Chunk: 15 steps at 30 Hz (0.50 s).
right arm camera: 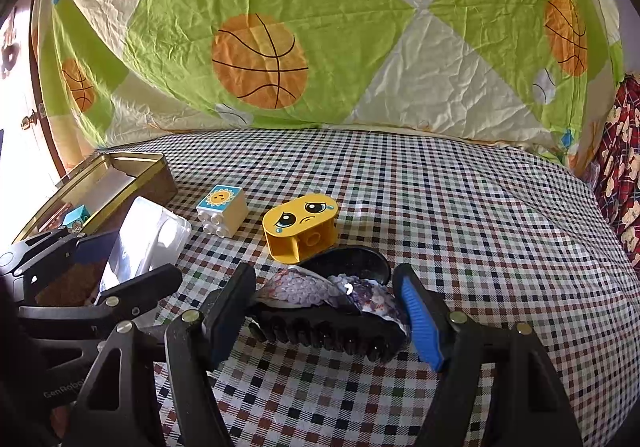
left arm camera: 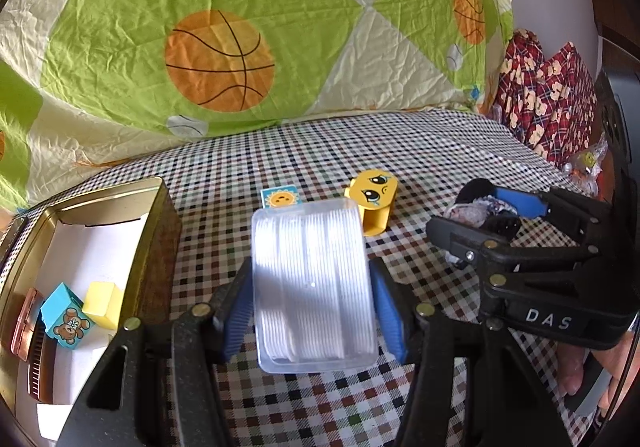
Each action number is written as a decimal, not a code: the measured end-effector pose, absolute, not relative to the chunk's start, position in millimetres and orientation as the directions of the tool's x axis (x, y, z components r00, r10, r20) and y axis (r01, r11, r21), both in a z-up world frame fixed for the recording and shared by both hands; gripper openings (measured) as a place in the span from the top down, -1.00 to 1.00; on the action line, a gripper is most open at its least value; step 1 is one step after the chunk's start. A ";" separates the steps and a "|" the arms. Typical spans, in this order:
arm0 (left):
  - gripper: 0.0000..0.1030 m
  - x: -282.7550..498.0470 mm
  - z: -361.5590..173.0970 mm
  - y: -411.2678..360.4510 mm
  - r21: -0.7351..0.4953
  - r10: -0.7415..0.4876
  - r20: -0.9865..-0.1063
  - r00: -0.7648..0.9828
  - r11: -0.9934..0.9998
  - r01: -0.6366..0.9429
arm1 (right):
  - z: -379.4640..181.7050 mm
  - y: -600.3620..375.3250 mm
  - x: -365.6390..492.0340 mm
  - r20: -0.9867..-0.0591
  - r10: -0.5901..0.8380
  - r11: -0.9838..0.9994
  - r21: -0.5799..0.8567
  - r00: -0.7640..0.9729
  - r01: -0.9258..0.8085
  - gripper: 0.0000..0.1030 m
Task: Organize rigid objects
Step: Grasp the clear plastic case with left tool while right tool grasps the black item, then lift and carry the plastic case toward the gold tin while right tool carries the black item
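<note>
Left wrist view has the left gripper [left arm camera: 312, 299] clamped on a clear plastic box [left arm camera: 314, 287] of white ribbed discs, both blue pads [left arm camera: 390, 317] pressed flat against its two sides, jaws roughly half spread, and the box rides clear above the checked tablecloth [left arm camera: 420, 151]. Off to the left sits the gold tin [left arm camera: 154, 207], lid off, and inside it a blue bear block [left arm camera: 66, 317] leans against a yellow block [left arm camera: 105, 303], with a brown ribbed piece just beside them at the tin's near wall. Over to the right wrist view: the right gripper [right arm camera: 328, 317] is spread wider and holds a black hair claw [right arm camera: 332, 321] with a sequinned top, one finger at each end of it, teeth pointing down over the cloth. Just beyond that claw stands the yellow crying-face block [right arm camera: 302, 227], and near it on the left the white sun block [right arm camera: 222, 211], studs facing the camera, both out on the cloth, apart from the tin
</note>
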<state>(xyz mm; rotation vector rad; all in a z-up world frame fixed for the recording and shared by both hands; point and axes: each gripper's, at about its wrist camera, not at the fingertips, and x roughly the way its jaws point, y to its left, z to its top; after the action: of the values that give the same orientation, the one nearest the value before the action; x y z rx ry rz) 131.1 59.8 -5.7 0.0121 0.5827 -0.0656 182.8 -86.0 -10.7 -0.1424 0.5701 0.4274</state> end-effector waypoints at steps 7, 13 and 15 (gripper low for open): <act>-0.07 124.0 -1.9 62.8 -0.011 -0.045 -0.513 0.857 0.999 0.045 | -8.2 -86.9 177.7 -0.528 0.355 0.903 -0.019 0.772 -0.429 -0.42; -0.07 118.1 1.8 65.5 -0.016 -0.028 -0.477 0.878 1.000 0.023 | -5.7 -87.0 174.3 -0.508 0.354 0.904 -0.029 0.785 -0.427 -0.42; -0.07 116.4 3.0 66.0 -0.017 -0.023 -0.467 0.884 1.000 0.017 | -5.0 -87.5 172.9 -0.501 0.354 0.905 -0.031 0.790 -0.425 -0.42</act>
<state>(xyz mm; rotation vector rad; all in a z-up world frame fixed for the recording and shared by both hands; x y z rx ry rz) 116.4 66.0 3.0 -0.0125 0.4858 -0.0208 172.9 -87.5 -5.0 -0.1453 0.5092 0.4206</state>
